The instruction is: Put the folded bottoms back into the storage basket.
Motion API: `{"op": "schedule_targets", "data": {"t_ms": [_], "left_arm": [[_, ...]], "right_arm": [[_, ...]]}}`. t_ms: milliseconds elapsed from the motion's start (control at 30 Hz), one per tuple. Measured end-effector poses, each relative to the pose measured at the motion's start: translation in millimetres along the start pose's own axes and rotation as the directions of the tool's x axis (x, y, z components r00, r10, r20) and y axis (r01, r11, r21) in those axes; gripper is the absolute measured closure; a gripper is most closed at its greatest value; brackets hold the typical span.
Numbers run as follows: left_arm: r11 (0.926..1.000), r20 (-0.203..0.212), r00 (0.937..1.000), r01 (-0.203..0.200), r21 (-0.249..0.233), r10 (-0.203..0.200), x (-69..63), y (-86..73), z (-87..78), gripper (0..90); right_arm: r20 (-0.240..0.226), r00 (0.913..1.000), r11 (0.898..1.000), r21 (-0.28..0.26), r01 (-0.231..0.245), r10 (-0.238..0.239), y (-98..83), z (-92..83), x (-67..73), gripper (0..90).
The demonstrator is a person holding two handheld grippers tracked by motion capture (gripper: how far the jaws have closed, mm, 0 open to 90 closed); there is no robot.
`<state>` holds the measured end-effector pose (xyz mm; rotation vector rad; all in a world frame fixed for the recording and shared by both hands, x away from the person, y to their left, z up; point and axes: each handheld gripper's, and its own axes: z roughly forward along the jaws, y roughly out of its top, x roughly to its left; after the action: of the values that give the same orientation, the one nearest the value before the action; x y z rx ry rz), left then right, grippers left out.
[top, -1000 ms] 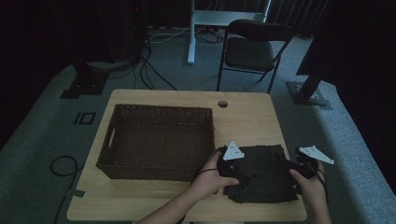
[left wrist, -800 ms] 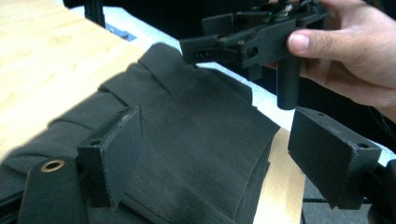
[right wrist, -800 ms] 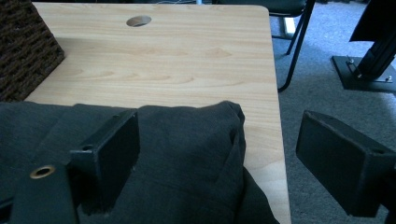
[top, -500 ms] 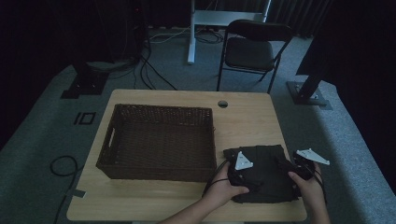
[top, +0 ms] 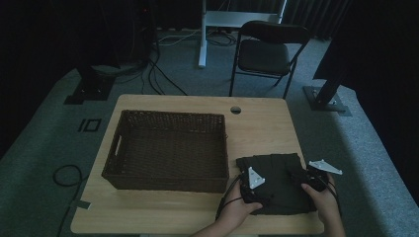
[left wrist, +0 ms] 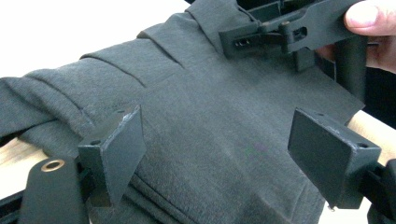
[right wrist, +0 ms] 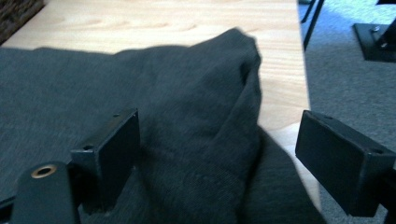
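Both hand-held grippers, left (top: 248,186) and right (top: 302,177), have been lowered onto the folded dark garment (top: 276,173) beside the wicker basket (top: 168,148), jaws wide, nothing gripped; a grasp seems imminent

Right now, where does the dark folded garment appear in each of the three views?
High view: the dark folded garment lies near the table's right front corner, right of the wicker basket.
Left gripper view: the garment spreads across the middle, beyond the open fingers.
Right gripper view: it lies bunched at the centre.
Shared landmark: the pale wooden tabletop around the cloth.
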<state>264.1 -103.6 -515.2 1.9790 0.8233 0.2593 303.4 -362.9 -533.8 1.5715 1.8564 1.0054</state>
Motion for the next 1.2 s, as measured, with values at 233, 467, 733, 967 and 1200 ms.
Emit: {"op": "schedule_targets", "data": {"t_ms": [233,467,733,967,1200], "left_arm": [[0.9978,-0.058,0.9980,0.022,-0.062,-0.026,-1.6,-7.3,-8.2,18.9],[0.9967,-0.056,0.9953,0.080,0.014,-0.079,6.0,-21.3,-0.5,15.3],[0.9924,-0.045,0.9925,0.116,0.042,-0.114,10.2,-27.3,8.7,14.8],[0.9894,-0.028,0.9921,0.124,0.075,-0.122,10.7,-27.9,18.9,7.6],[0.9931,-0.033,0.9978,0.060,0.100,-0.057,7.7,-24.4,24.3,27.8]], "right_arm": [[-0.026,0.9996,0.999,0.036,-0.013,0.014,-4.7,4.9,0.2,13.4],[-0.025,0.9996,0.999,0.049,-0.010,0.011,-4.7,6.5,0.8,13.4],[-0.053,0.9981,0.997,0.068,-0.029,0.033,-5.9,9.8,-0.5,12.3],[-0.100,0.9891,0.990,0.097,-0.099,0.109,-8.6,13.1,-2.7,14.7],[-0.136,0.9834,0.982,0.159,-0.098,0.120,-2.2,10.3,3.3,44.8]]}}
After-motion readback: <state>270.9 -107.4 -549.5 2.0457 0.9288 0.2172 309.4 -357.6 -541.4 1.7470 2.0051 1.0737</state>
